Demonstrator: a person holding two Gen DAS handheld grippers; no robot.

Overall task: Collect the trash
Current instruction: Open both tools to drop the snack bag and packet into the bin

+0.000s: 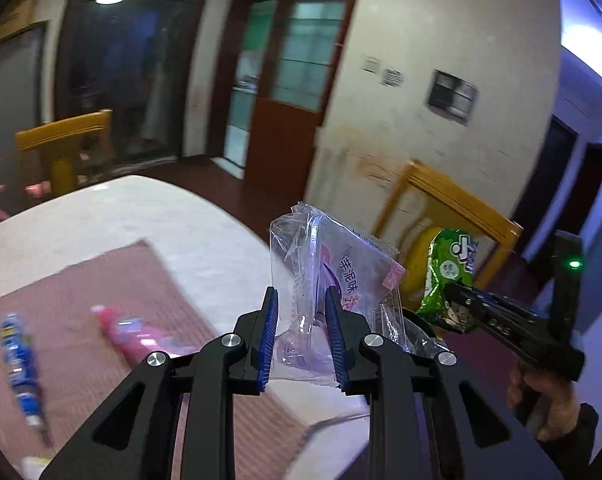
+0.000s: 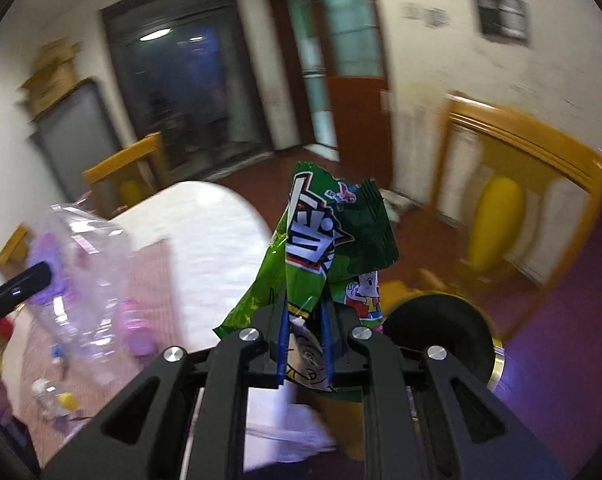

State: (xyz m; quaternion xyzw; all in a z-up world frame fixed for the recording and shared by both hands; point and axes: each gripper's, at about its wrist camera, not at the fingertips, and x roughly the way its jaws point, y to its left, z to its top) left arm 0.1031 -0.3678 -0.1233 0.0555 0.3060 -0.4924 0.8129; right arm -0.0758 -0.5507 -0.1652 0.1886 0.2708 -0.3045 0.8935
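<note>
Left gripper [image 1: 301, 312] jaws clamped on clear purple wrapper [image 1: 337, 268], right gripper [image 2: 304, 334] on green snack bag [image 2: 321, 248]; pink wrapper [image 1: 137, 336], blue wrapper [image 1: 19, 364] left on counter [image 1: 173, 216] (bin unseen).

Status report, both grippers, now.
Left gripper shut on clear purple wrapper. Right gripper shut on green snack wrapper. Both aloft past the table edge; nothing blocking.

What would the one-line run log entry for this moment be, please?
left gripper: shut on clear wrapper | right gripper: shut on green wrapper
</note>
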